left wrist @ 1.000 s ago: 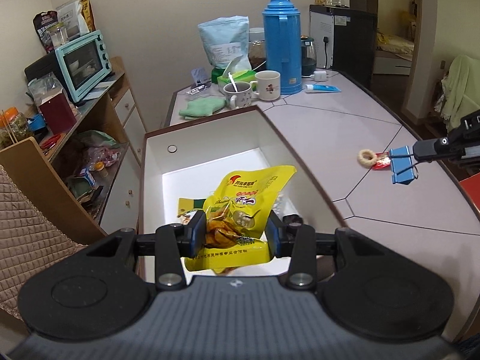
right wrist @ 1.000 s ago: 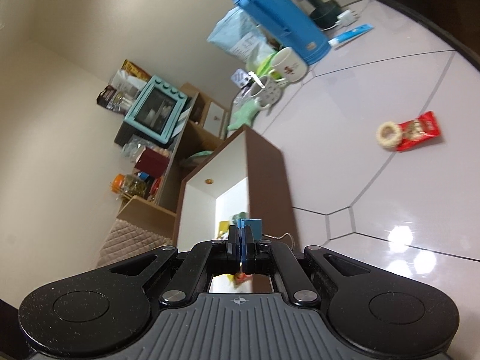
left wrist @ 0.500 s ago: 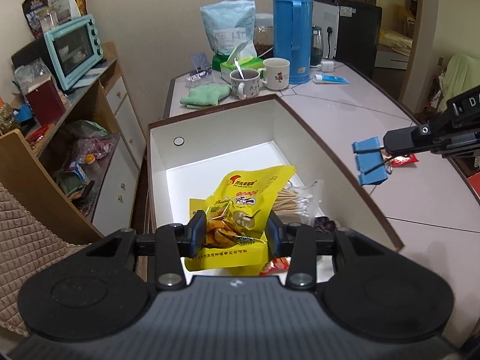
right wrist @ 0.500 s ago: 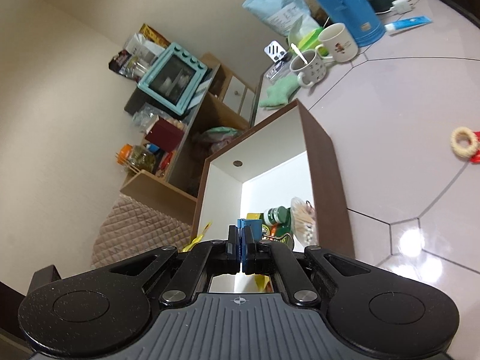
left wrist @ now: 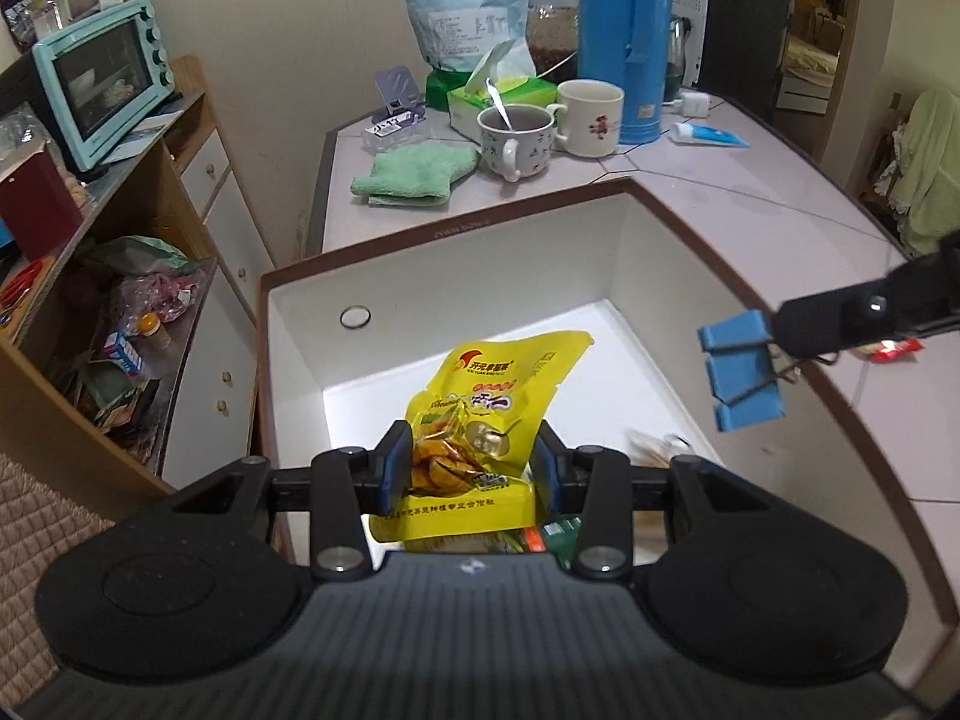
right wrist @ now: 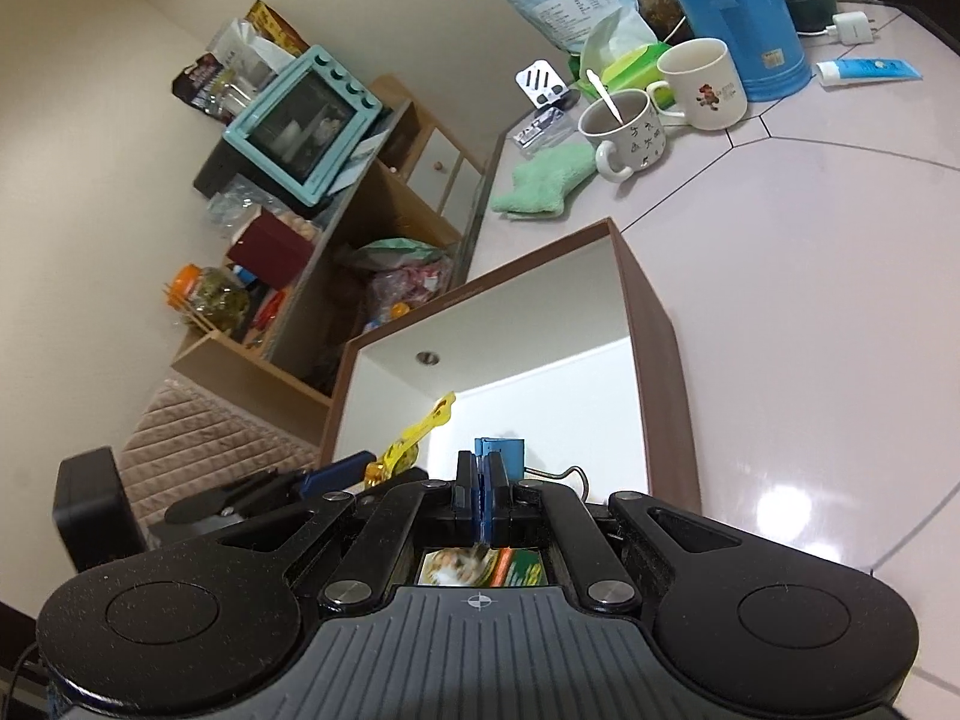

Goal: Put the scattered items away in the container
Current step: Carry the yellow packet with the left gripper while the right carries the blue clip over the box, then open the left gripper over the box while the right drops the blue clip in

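Observation:
The container is a brown box with white inside walls [left wrist: 456,276], also in the right wrist view [right wrist: 540,324]. My left gripper [left wrist: 474,465] is shut on a yellow snack bag [left wrist: 480,420] and holds it over the box's near end. My right gripper [right wrist: 482,474] is shut on blue binder clips [right wrist: 501,450]. In the left wrist view the clips [left wrist: 741,366] hang from the right gripper's tip over the box's right rim. Other packets [left wrist: 654,450] lie on the box floor. A red wrapper [left wrist: 894,350] lies on the counter behind the right gripper.
At the back of the counter stand two mugs [left wrist: 585,117], a blue thermos [left wrist: 624,36], a tissue box [left wrist: 498,99], a green cloth [left wrist: 414,171] and a tube [left wrist: 708,135]. A wooden shelf with a teal oven [left wrist: 102,90] is left of the counter.
My right gripper has carried the binder clips left from the counter to over the box's right rim. My left gripper has moved forward over the box, still holding the yellow bag.

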